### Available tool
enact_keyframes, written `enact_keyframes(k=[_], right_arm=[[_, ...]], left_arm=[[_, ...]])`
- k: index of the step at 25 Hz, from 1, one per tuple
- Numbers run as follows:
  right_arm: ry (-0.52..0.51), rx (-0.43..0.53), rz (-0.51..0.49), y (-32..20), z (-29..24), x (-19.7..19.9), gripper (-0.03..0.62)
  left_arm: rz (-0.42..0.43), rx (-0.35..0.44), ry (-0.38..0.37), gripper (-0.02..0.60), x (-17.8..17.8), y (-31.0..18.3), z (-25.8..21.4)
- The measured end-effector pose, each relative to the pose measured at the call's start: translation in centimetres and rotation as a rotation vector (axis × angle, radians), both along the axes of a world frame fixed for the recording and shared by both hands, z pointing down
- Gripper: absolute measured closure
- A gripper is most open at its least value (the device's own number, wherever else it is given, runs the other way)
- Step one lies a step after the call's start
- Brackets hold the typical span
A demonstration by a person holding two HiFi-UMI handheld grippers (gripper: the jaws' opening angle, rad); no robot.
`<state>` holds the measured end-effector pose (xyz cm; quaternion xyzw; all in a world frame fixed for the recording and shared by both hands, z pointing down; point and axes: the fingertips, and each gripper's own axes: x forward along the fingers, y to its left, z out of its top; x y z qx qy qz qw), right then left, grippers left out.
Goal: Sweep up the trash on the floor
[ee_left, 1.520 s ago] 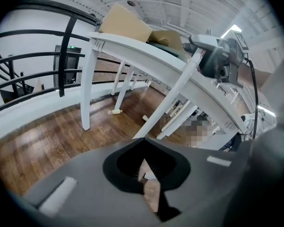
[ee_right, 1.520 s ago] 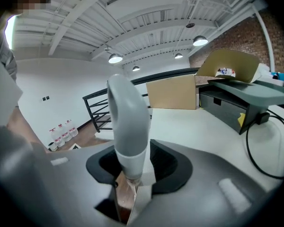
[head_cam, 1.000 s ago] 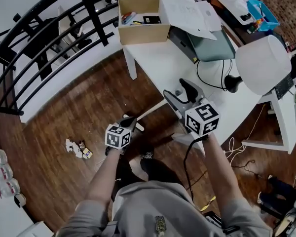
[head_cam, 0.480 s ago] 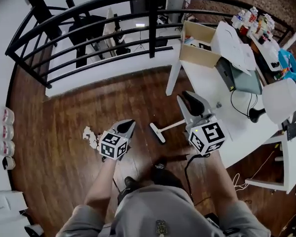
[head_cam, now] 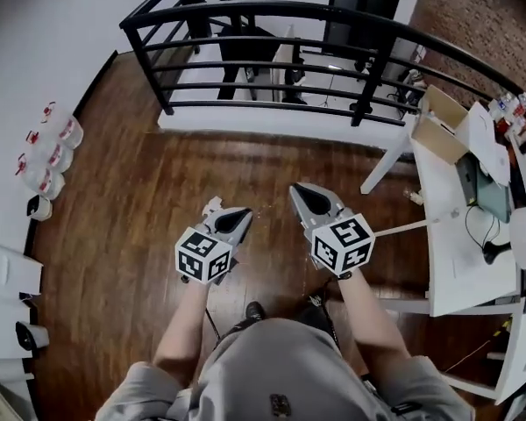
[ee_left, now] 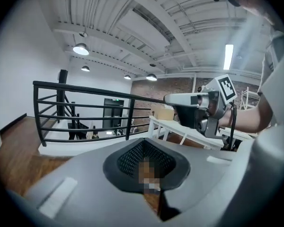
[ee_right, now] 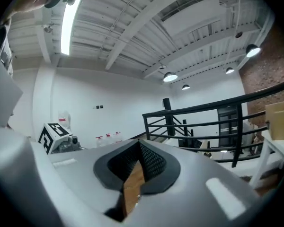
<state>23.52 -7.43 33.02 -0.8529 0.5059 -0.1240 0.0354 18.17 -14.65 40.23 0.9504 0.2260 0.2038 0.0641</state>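
Observation:
In the head view both grippers are raised side by side above the brown wood floor. My left gripper (head_cam: pixel 233 218) is shut with nothing in it. Just past its tip a bit of white crumpled trash (head_cam: pixel 212 206) shows on the floor, mostly hidden by the gripper. My right gripper (head_cam: pixel 310 197) is also shut and empty. To its right a pale broom handle (head_cam: pixel 401 228) reaches toward the white table; the broom's head is hidden. In the left gripper view the closed jaws (ee_left: pixel 149 167) point at the railing, with the right gripper (ee_left: pixel 194 110) beside them.
A black railing (head_cam: pixel 272 11) curves across the far side of the floor. A white table (head_cam: pixel 447 235) stands at the right with a cardboard box (head_cam: pixel 438 121) and a printer. Several bottles (head_cam: pixel 48 152) line the left wall.
The head view has swung left, away from the table. Both grippers have risen and moved along with it. The right jaws, open a second ago, have closed. The trash now sits by the left gripper's tip.

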Motion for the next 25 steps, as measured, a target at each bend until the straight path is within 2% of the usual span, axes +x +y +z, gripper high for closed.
enact_keyframes(k=[6, 12, 18, 25], right_arm=[[0.0, -0.013, -0.178, -9.6, -0.4, -6.6, 0.594], [0.047, -0.019, -0.289, -14.3, -2.7, -10.7, 0.594], [0.069, -0.014, -0.323, -16.3, -3.8, -12.8, 0.594], [0.052, -0.023, -0.306, -16.6, -3.6, -13.0, 0.594]], left_arm=[[-0.118, -0.016, 0.095, 0.577, -5.4, -5.8, -4.4], [-0.237, -0.013, 0.176, 0.577, -9.0, -9.7, -7.9], [-0.261, -0.015, 0.194, 0.578, -11.4, -10.8, -8.7], [-0.27, -0.015, 0.206, 0.577, -11.8, -11.7, -9.2]])
